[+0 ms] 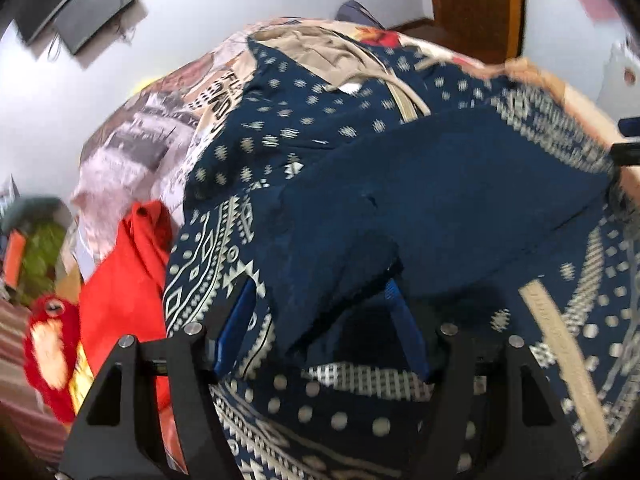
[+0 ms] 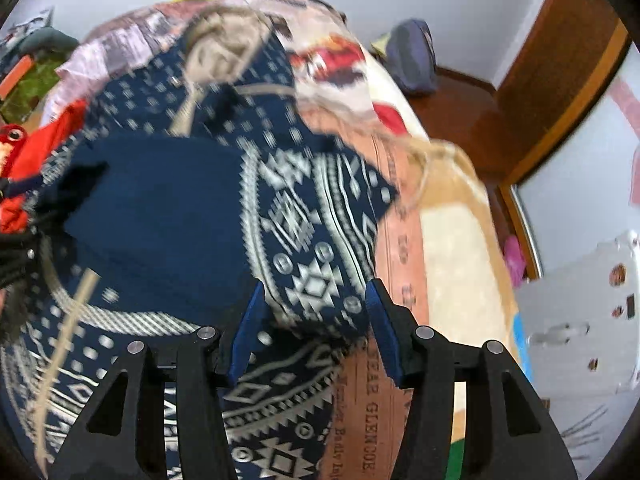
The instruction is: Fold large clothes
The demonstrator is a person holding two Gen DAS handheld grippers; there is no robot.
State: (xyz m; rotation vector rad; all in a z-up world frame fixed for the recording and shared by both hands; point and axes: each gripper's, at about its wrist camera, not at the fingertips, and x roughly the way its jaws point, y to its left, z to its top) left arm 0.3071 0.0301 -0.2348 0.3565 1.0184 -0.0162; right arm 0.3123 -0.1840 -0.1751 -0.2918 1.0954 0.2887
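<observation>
Bedding with printed patchwork point(image 2: 404, 240) supports the navy patterned garment point(image 1: 400, 184), spread flat for folding. Left gripper point(image 1: 320, 336) clenched on a doubled flap — carrying it over. Right gripper point(image 2: 314, 320) released, straddling the hem.

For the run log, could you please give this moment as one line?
stage: folding | item: navy patterned garment on bed | left gripper: fabric between jaws | right gripper: open

The navy patterned garment point(image 1: 460, 184) is soft matt cloth, its plain inner side finely woven. The printed bedspread point(image 2: 404, 264) looks like smooth cloth. The wooden door frame point(image 2: 560, 92) is glossy. The right gripper point(image 2: 314, 328) has matt black plastic arms with bright metal pins.
</observation>
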